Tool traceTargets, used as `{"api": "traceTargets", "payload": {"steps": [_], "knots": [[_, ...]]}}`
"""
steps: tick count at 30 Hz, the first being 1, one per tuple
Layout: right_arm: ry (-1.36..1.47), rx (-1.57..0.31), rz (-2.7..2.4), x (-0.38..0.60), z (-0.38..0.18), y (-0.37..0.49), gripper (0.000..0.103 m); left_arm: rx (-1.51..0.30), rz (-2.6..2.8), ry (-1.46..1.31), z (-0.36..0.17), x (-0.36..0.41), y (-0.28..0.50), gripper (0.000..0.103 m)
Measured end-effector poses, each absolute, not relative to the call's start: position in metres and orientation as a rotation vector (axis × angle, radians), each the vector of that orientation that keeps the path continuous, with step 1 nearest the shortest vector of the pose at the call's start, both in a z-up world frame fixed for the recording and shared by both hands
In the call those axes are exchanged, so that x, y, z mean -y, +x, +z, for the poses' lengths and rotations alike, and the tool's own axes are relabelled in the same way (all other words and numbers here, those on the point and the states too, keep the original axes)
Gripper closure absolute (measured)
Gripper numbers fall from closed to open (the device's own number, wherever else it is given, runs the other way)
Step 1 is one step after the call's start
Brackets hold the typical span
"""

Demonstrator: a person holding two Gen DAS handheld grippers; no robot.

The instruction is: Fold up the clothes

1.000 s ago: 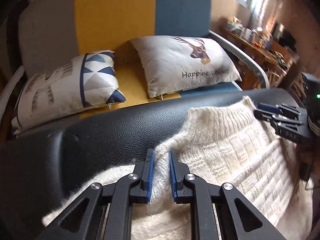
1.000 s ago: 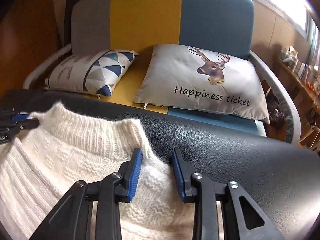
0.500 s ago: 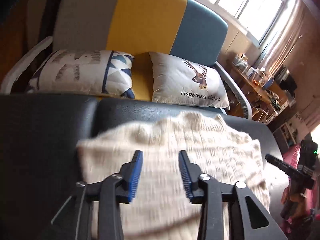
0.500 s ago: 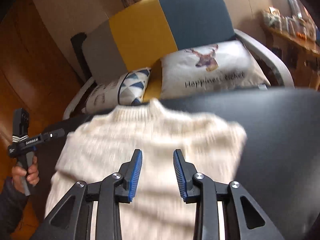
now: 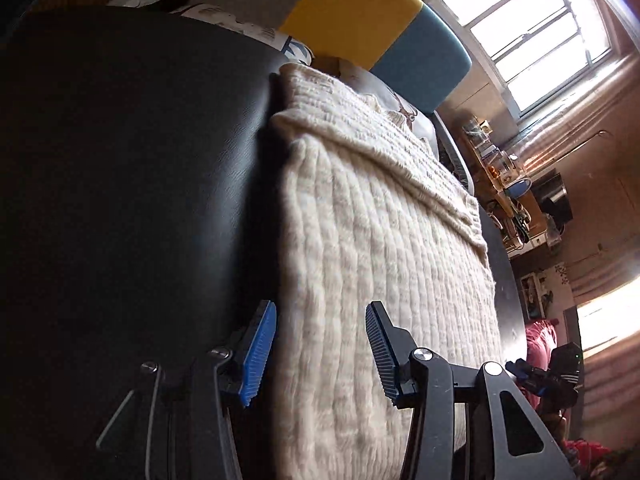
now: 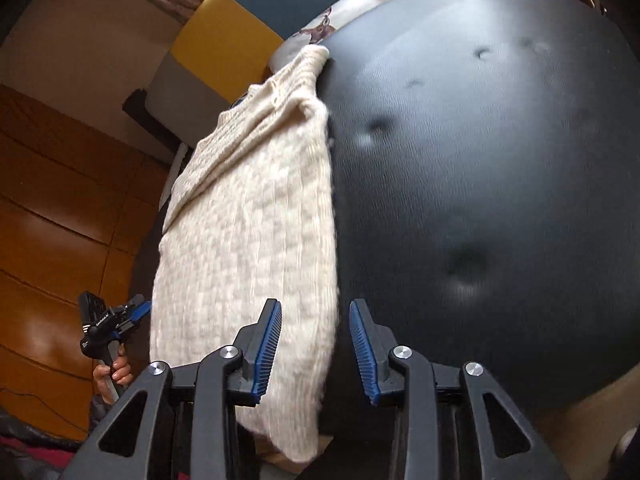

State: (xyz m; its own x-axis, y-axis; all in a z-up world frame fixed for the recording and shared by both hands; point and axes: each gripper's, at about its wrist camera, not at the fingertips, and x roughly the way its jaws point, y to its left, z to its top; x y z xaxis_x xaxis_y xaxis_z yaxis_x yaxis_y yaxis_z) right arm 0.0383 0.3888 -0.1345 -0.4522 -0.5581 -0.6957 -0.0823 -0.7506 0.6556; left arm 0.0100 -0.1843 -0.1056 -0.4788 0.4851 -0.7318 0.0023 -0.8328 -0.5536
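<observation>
Cream knit sweater (image 5: 384, 264) lies flat on black leather (image 5: 120, 200); left gripper (image 5: 320, 344) and right gripper (image 6: 314, 344), jaws apart, should each pinch a hem corner near 6 o'clock, then lift evenly toward 12

sweater (image 5: 380, 240) flat on table (image 5: 140, 160), sofa (image 5: 360, 24) behind

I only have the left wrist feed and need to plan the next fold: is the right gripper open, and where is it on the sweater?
Observer: Open; the right gripper straddles the right edge of the sweater.
Operator: Is the hem flat there?
Observer: No, the near corner seems to hang past the black cushion.
Operator: What's right of it?
Observer: Bare cushion with several dimples.
</observation>
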Motion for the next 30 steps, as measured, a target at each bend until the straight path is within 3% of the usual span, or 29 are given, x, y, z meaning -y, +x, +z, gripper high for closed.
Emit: {"api": "traceTargets", "payload": {"steps": [11,22,23,24,26,30], "knots": [[1.294,1.026,-2.074,-0.359,-0.164,0.038,0.067,0.548,2.352,-1.394,-0.114,0.185,0.081,0.044],[1.263,0.994,-2.094,-0.347,-0.162,0.035,0.067,0.526,2.366,-1.337,-0.121,0.171,0.086,0.044],[1.25,0.972,-2.112,-0.344,-0.161,0.037,0.067,0.519,2.383,-1.344,-0.12,0.171,0.085,0.049],[1.237,0.944,-2.132,-0.342,-0.159,0.039,0.067,0.513,2.4,-1.351,-0.12,0.17,0.084,0.066],[1.207,0.879,-2.168,-0.336,-0.157,0.042,0.067,0.507,2.421,-1.369,-0.12,0.17,0.081,0.081],[1.199,0.886,-2.161,-0.336,-0.158,0.041,0.067,0.486,2.45,-1.412,-0.119,0.167,0.078,0.082]]}}
